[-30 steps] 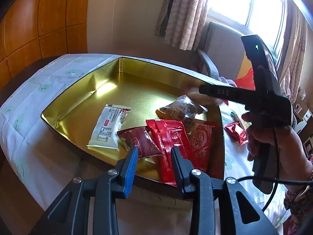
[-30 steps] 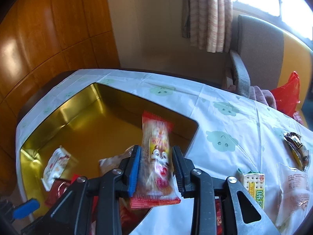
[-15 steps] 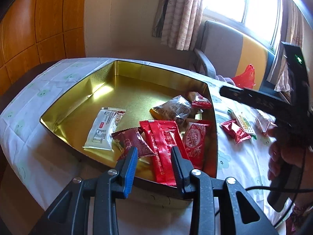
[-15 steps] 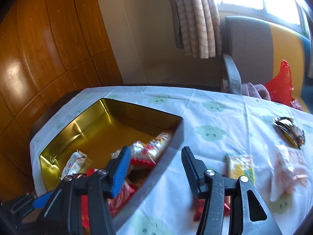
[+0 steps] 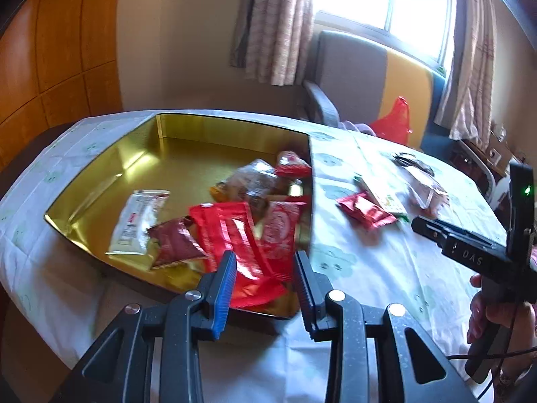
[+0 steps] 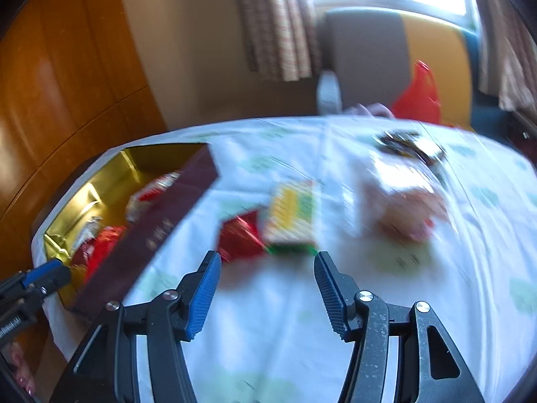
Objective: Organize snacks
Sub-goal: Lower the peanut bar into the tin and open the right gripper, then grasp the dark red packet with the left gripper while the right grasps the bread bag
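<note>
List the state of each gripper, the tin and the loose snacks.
Left gripper: open, empty.
Right gripper: open, empty.
Gold tin: lidless, holding several packets.
Red packet: on the tablecloth, outside the tin.
Cracker packet: on the tablecloth, beside the red packet.

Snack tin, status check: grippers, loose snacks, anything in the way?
Both grippers, left and right, open, empty. Gold tin holds several packets. Red packet and yellow-green packet ahead on tablecloth, unobstructed.
</note>
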Available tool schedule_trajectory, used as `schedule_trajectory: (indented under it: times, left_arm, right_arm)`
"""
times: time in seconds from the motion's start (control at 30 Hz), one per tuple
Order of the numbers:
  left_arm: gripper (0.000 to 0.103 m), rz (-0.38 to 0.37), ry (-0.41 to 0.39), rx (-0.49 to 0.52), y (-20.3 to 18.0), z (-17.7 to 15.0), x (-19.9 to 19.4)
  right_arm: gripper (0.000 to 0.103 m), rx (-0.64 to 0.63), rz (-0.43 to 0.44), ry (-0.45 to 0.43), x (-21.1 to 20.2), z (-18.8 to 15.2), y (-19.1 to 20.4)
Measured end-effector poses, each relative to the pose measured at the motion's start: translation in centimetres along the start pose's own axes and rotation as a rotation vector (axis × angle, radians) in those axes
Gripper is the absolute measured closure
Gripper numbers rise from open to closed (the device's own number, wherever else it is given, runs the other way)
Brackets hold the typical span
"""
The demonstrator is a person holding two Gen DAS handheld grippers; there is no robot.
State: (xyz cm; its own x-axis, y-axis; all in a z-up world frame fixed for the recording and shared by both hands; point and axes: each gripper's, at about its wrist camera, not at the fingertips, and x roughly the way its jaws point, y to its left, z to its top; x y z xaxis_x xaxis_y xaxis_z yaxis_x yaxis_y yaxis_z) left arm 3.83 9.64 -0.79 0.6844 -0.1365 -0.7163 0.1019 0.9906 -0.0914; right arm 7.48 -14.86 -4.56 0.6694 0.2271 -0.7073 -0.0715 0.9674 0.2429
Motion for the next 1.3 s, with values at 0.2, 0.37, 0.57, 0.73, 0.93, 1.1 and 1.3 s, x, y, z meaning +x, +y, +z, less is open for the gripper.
schedule_trajectory:
  times: [0.2, 0.37, 0.57, 0.73, 0.93, 1.1, 1.3]
  left_arm:
    - [0.068, -0.032, 0.018, 0.046, -2.3, -0.8, 0.1]
    - [0.065, -0.016, 0.017, 0.088, -4.1, -1.4, 0.1]
    - [0.065, -0.009, 0.016, 0.067, -4.0, -1.3, -0.1]
    - [0.064, -0.016, -0.020, 0.077, -4.6, -1.3, -0.9]
    - [0.063, -0.052, -0.011, 0.105, -6.1, -1.4, -0.8]
    - [0.063, -0.089, 0.017, 0.125, -7.6, -1.4, -0.3]
    - [0.063, -0.096, 0.031, 0.157, -8.9, -1.5, -0.1]
  right_arm:
    - [0.044, 0.069, -0.058, 0.010, -0.8, -2.1, -3.9]
    - [0.044, 0.094, -0.086, -0.001, -1.2, -3.5, -5.5]
    - [0.041, 0.066, -0.087, -0.026, -1.8, -4.3, -5.7]
    - [0.041, 0.060, -0.086, -0.039, -1.8, -4.5, -5.6]
    - [0.037, 0.076, -0.095, -0.046, -1.9, -3.5, -6.4]
    - [0.011, 0.085, -0.126, -0.080, -2.1, -0.1, -7.7]
    - [0.000, 0.060, -0.166, -0.037, 1.2, 6.0, -8.4]
